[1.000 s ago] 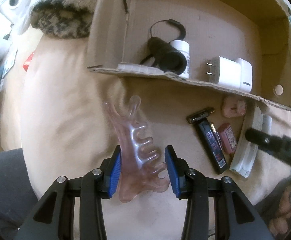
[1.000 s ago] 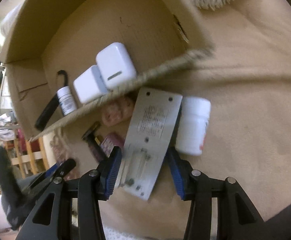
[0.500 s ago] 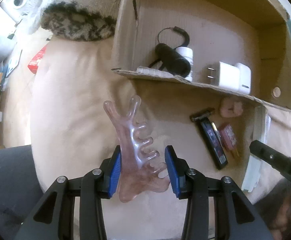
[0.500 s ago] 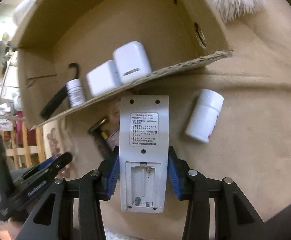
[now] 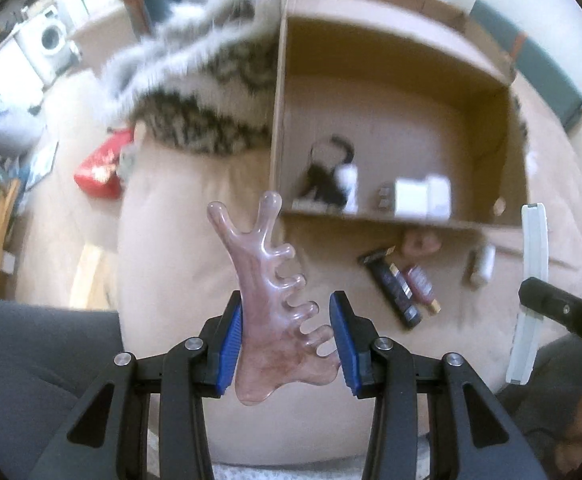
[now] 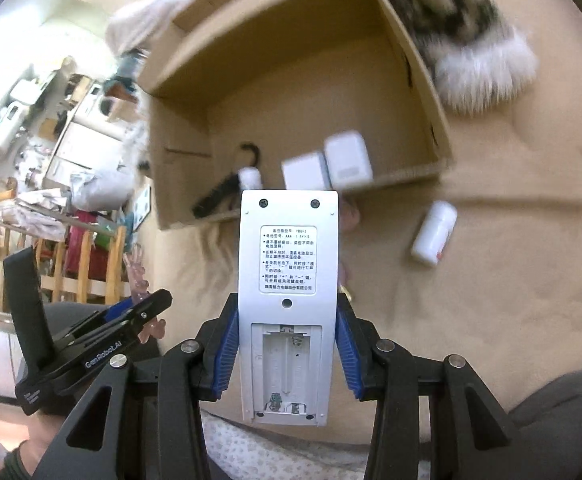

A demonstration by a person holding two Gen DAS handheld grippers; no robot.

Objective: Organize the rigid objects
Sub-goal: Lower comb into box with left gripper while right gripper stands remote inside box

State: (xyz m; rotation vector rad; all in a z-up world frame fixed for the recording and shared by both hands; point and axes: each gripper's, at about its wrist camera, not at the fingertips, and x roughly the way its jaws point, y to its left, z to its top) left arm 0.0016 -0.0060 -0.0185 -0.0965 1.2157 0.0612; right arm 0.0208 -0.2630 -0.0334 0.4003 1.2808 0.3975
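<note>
Left gripper [image 5: 286, 340]: clamped on the pink comb-shaped massage tool [image 5: 275, 304], blue pads pressing its broad base from both sides, prongs fanning toward 12 and 1 o'clock, lifted clear of the beige blanket [image 5: 171, 264].
Right gripper [image 6: 287, 354]: gripping the white remote [image 6: 289, 280] by its long edges, back side facing the camera, battery bay uncovered and empty, printed label above it; remote stands upright, top end toward 12 o'clock.
Cardboard box [image 5: 395, 92]: open, at 12 to 1 o'clock of the left gripper, resting on the blanket.
Inside the box: a black flashlight with strap [image 5: 323, 176], a small white bottle [image 5: 349, 186] just beside it, and two white chargers [image 5: 423, 194] against the near wall; all blurred.
Outside the box, left view: at 2 o'clock, a black razor [image 5: 391, 280] and a dark red stick [image 5: 421, 284] lying side by side, a pink lump [image 5: 421, 242] right at the box wall.
White bottle [image 6: 435, 238]: lying on its side on the blanket, at 2 o'clock of the right gripper, apart from the box.
Furry throw [image 5: 195, 92]: grey and spotted, at 11 o'clock, touching the box's left wall.
Cross view: the right camera catches the left gripper at 9 o'clock, pink prongs poking out.
</note>
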